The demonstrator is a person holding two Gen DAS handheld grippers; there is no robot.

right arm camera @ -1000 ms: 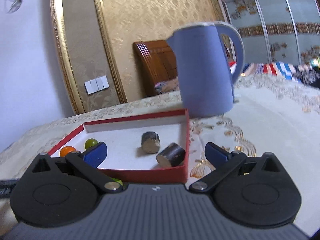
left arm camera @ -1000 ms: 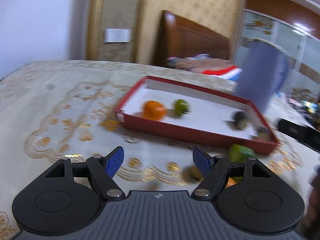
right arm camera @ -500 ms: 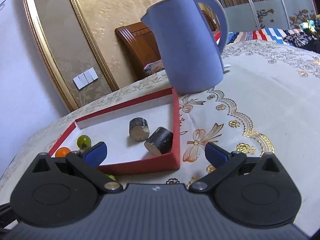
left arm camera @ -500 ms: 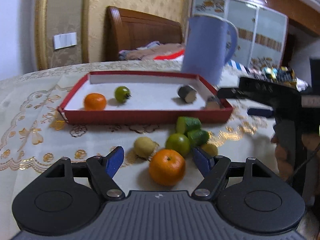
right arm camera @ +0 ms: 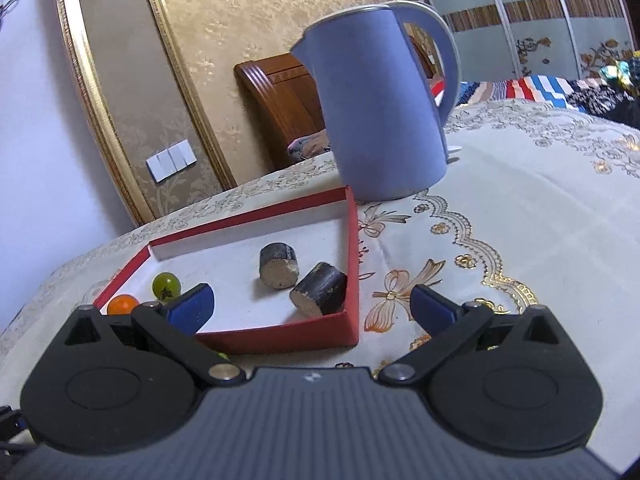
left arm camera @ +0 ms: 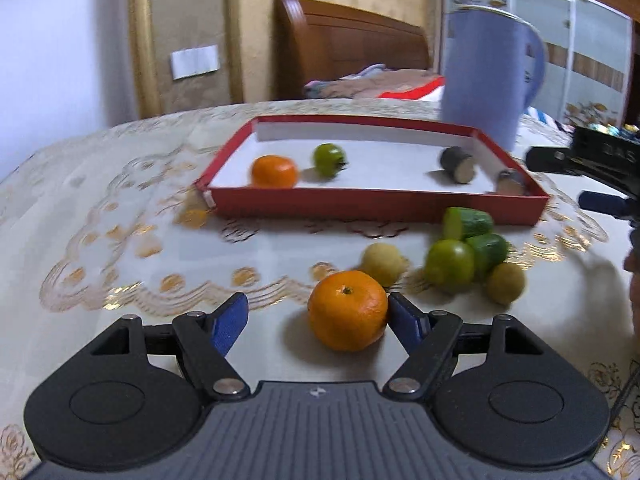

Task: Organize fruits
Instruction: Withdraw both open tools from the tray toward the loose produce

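A red tray [left arm camera: 376, 206] with a white floor holds an orange [left arm camera: 274, 171], a green fruit [left arm camera: 329, 159] and two dark cylinder pieces [left arm camera: 457, 159]. In front of it on the tablecloth lie an orange [left arm camera: 347, 316], two yellowish fruits [left arm camera: 382, 258], a green fruit [left arm camera: 450, 265] and cucumber pieces [left arm camera: 467, 222]. My left gripper [left arm camera: 316, 318] is open, low over the cloth, with the near orange between its fingers, against the right one. My right gripper [right arm camera: 312, 304] is open and empty at the tray's [right arm camera: 352, 264] right corner, near the cylinder pieces [right arm camera: 319, 294].
A tall blue kettle [right arm camera: 384, 120] stands just behind the tray's right end; it also shows in the left wrist view [left arm camera: 486, 76]. The right gripper's body [left arm camera: 592, 160] shows at the right edge of the left wrist view. The embroidered cloth [right arm camera: 540, 220] stretches to the right.
My left gripper has swung toward the loose fruits and closed in on the near orange, which now sits between its fingers. My right gripper has tilted and shifted slightly by the tray.
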